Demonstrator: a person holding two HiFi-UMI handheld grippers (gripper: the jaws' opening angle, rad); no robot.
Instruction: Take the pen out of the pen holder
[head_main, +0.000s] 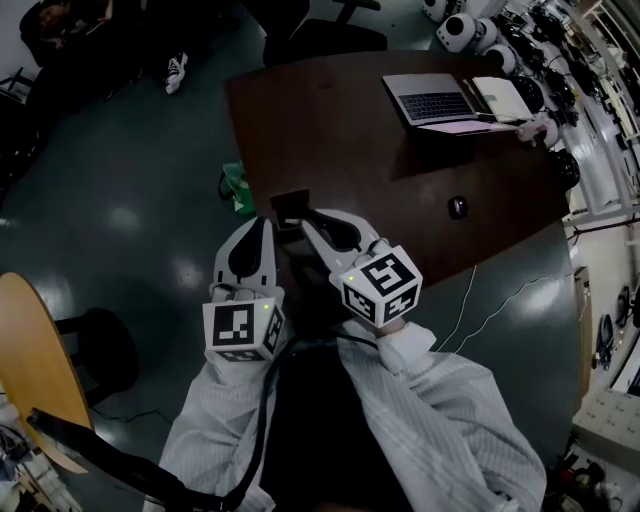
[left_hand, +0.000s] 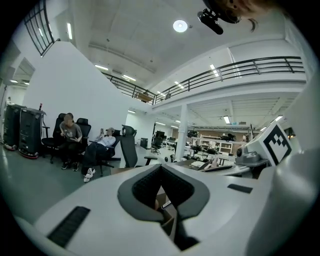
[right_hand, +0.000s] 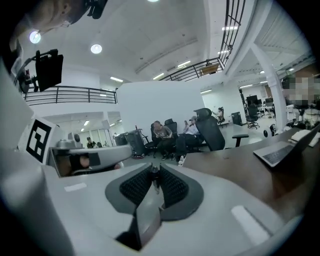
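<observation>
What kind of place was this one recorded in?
Likely an open-plan office or lab hall: a table with a laptop, office chairs, and a railed mezzanine overhead.

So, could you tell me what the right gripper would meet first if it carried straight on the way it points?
Nothing close: the right gripper, shut on the pen, points beside the table into open room; far off, probably the seated people.

Left gripper and right gripper side by side, tips converging toward 12 o'clock, left jaws gripping holder, right jaws pinching pen, white-sleeved forearms entering from 6 o'clock
</observation>
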